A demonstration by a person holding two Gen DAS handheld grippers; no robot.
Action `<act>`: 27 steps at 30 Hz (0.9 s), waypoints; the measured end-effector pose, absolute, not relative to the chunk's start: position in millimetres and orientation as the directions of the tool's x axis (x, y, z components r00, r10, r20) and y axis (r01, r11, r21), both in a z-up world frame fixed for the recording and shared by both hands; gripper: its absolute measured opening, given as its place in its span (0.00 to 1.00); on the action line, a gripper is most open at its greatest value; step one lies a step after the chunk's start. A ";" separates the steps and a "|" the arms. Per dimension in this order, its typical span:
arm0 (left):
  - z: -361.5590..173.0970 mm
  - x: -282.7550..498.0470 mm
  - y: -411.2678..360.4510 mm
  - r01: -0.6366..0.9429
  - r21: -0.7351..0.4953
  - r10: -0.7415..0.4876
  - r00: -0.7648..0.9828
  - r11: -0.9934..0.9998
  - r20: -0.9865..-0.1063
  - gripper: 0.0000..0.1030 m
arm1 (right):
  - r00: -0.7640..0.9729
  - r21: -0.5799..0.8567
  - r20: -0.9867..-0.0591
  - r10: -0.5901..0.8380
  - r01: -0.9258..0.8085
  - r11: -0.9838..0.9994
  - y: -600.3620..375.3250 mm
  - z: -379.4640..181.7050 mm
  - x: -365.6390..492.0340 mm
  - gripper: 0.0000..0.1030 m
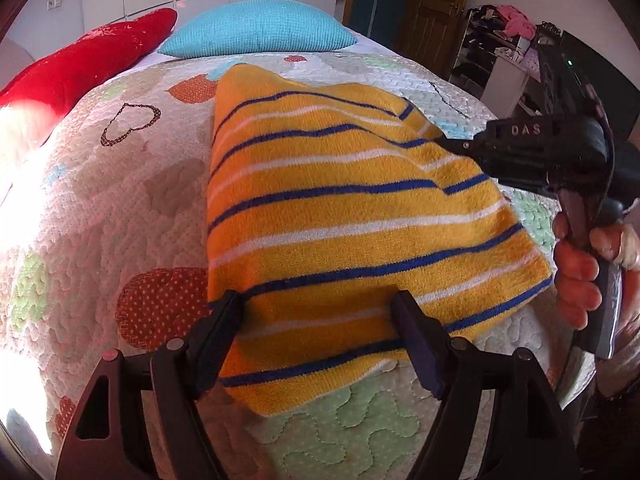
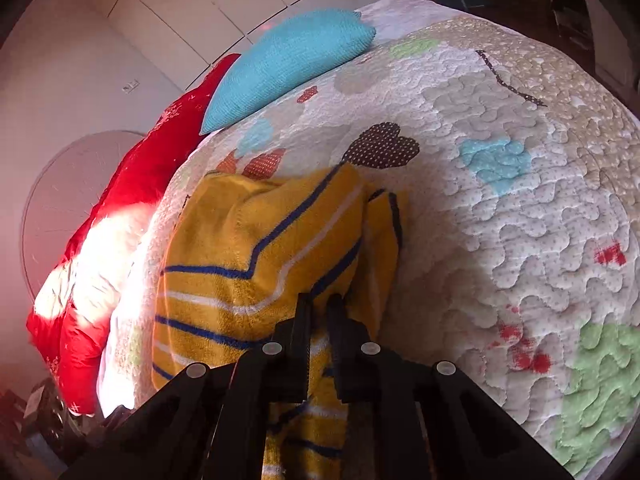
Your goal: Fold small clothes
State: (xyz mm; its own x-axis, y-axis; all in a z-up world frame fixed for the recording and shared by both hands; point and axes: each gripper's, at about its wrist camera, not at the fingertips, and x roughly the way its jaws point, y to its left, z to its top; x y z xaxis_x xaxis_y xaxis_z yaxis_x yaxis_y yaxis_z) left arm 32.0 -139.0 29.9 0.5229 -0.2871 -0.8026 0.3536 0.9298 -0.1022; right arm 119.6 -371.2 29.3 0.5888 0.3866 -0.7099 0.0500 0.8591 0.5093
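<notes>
Support: I see a bed covered with a quilted bedspread (image 1: pixel 120 184), white with hearts in red, green, blue and brown.
Garment on it: a yellow fleece garment (image 1: pixel 340 216) with blue and white stripes lies directly on the bedspread, near the middle, partly folded.
Far end: a turquoise pillow (image 1: pixel 260 32) rests at the head of the bed.
Beside it: a red cushion (image 1: pixel 88 64) lies along the left edge, just beside the turquoise pillow.
</notes>
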 end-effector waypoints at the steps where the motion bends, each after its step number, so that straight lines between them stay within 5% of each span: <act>1: 28.4 30.3 -140.6 0.353 -0.092 -0.280 0.530 0.931 -0.800 0.80 | 0.595 0.483 -0.721 0.355 0.065 0.873 -372.8 29.4 124.7 0.09; 7: 29.6 27.0 -134.1 0.321 -0.128 -0.286 0.515 0.939 -0.808 0.83 | 0.577 0.408 -0.765 0.285 0.094 0.908 -375.2 23.8 134.8 0.16; 13: 39.7 -1.4 -109.1 0.292 -0.183 -0.318 0.527 0.939 -0.788 0.83 | 0.704 0.420 -0.658 0.269 0.046 0.906 -372.8 71.5 83.1 0.19; 15: 46.7 -13.0 -102.6 0.278 -0.168 -0.302 0.566 0.946 -0.767 0.83 | 0.718 0.434 -0.614 0.327 -0.038 0.900 -356.8 82.9 70.5 0.28; 19: 71.8 -36.4 -89.8 0.236 -0.120 -0.251 0.672 0.964 -0.696 0.83 | 0.672 0.462 -0.605 0.427 -0.140 0.876 -322.1 71.6 62.5 0.43; 23: 102.2 -55.9 -70.8 0.182 -0.074 -0.191 0.790 0.981 -0.582 0.95 | 0.635 0.419 -0.700 0.327 -0.006 0.908 -325.6 32.9 52.7 0.45; 25: 115.3 -66.0 -58.5 0.156 -0.081 -0.176 0.841 0.984 -0.512 0.97 | 0.637 0.479 -0.693 0.338 0.056 0.876 -346.4 18.4 38.7 0.62; 27: 125.6 -73.6 -48.4 0.130 -0.081 -0.153 0.877 0.988 -0.456 1.00 | 0.647 0.555 -0.669 0.366 0.107 0.825 -368.8 8.4 22.4 0.65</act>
State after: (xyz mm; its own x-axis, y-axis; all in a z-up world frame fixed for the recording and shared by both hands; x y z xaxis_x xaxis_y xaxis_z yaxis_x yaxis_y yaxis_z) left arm -73.6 -48.4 125.6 0.8765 -0.1530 -0.4564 0.1301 0.9882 -0.0813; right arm 22.4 -368.8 8.4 0.6469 0.3659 -0.6691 0.1074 0.8249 0.5550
